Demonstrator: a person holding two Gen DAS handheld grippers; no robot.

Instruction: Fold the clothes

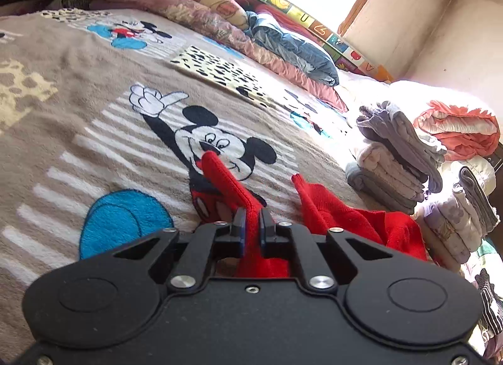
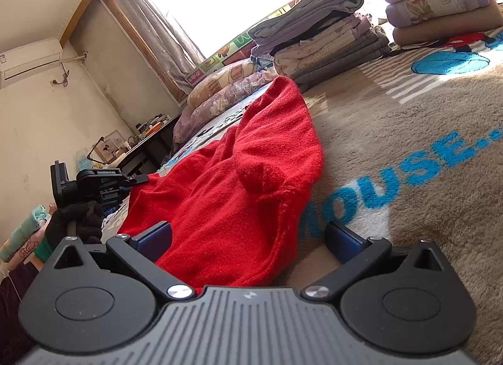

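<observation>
On the beige cartoon-print blanket [image 2: 408,119]: red knit garment [image 2: 239,176], crumpled, partly spread. Left gripper [image 1: 251,226]: jaws clamped together on a fold of the red knit, one strip projecting forward past the fingertips. Right gripper [image 2: 248,239]: jaws wide apart, low over the garment's near edge, blue pads [image 2: 157,236] either side. Beyond: stacks of folded clothes [image 2: 327,44], pillows [image 1: 201,3] against the window wall, gloved hand [image 2: 72,220] on the left gripper's handle.
</observation>
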